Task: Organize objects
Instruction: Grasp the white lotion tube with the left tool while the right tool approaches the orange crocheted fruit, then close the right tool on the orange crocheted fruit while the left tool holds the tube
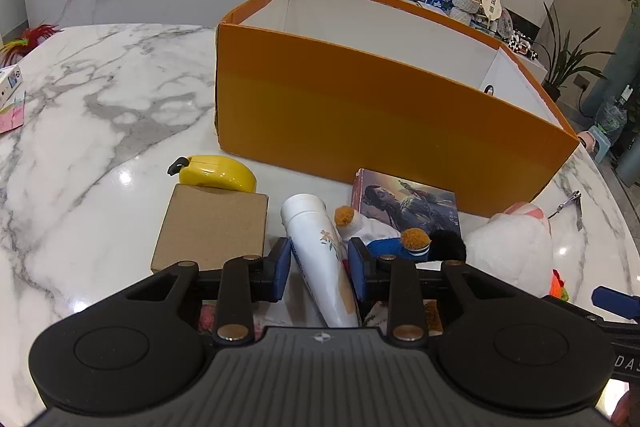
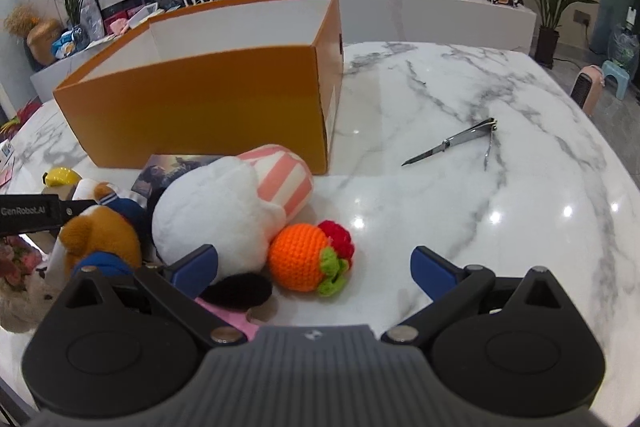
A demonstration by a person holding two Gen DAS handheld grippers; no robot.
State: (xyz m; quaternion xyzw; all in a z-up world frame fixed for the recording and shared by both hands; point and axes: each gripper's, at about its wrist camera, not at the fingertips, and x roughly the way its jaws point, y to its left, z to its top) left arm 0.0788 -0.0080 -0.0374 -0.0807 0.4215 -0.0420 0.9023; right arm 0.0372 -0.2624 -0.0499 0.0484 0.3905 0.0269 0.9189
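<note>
1. The big orange cardboard box (image 1: pixel 360 107) is standing open at 12 o'clock on the white marble table (image 1: pixel 100 99), and its floor is staying hidden.
2. The left gripper (image 1: pixel 320 267) is closing narrowly around the white printed tube (image 1: pixel 320 259); I would lift it straight, then lower it past the rim.
3. The right gripper (image 2: pixel 314 269) is waiting wide open, holding nothing, with the orange crocheted fruit (image 2: pixel 300 259) between its fingers.
4. The tube's lower end is cut off from sight.
</note>
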